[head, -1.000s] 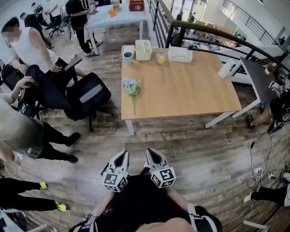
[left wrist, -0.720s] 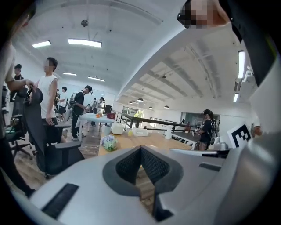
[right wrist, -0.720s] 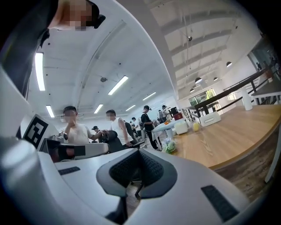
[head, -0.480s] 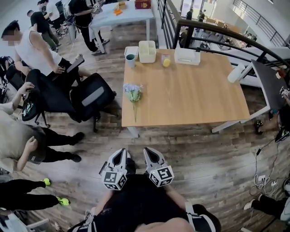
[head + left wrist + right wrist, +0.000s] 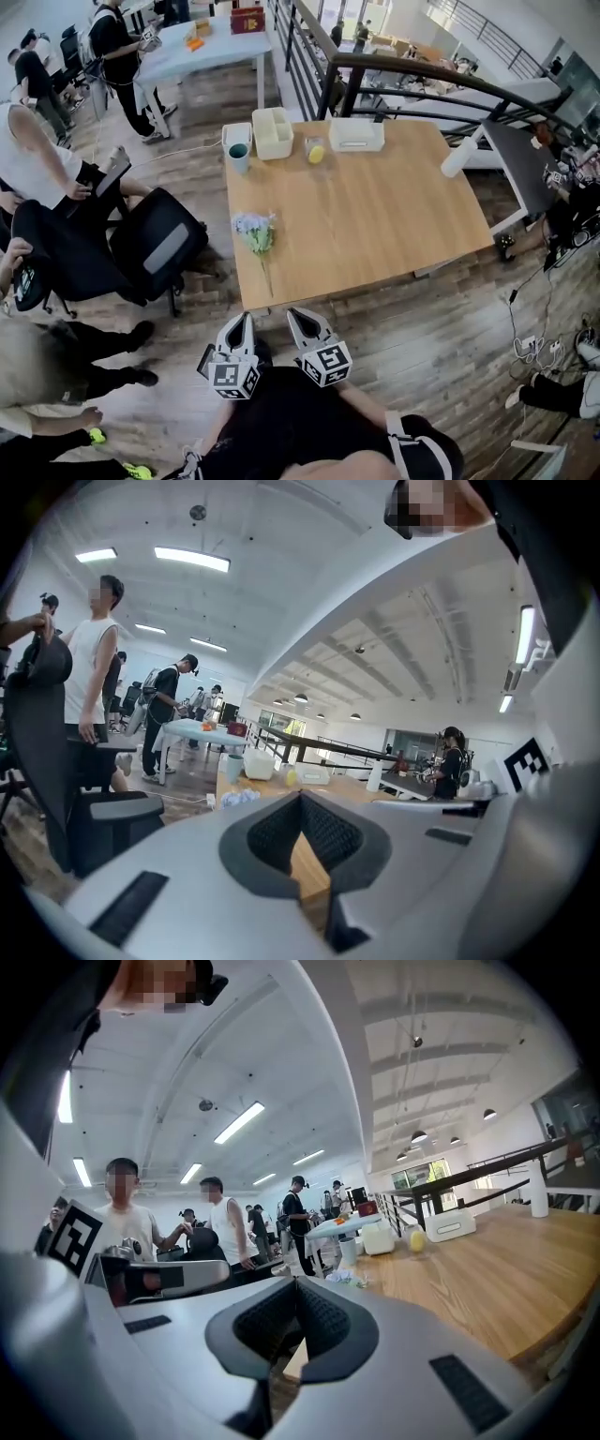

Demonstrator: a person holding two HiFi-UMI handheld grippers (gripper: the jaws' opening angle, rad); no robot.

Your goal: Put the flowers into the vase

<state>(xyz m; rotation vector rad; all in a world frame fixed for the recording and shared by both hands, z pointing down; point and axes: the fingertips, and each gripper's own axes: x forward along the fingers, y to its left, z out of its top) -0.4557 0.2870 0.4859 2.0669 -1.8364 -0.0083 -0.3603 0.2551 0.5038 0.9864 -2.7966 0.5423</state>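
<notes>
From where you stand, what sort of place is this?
Probably an open-plan office or workshop on an upper level: a wooden table beside a black railing, a black office chair, and people standing at a white table.

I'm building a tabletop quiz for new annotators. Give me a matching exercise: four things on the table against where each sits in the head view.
Things:
1. flowers
2. teal cup
3. yellow object
4. white cylinder

Places:
A. right edge of the table
B. lying near the left edge, towards the near corner
C. far left corner
D. far edge, between the open white bin and the flat white box

Pairs: 1-B; 2-C; 3-D; 4-A
</notes>
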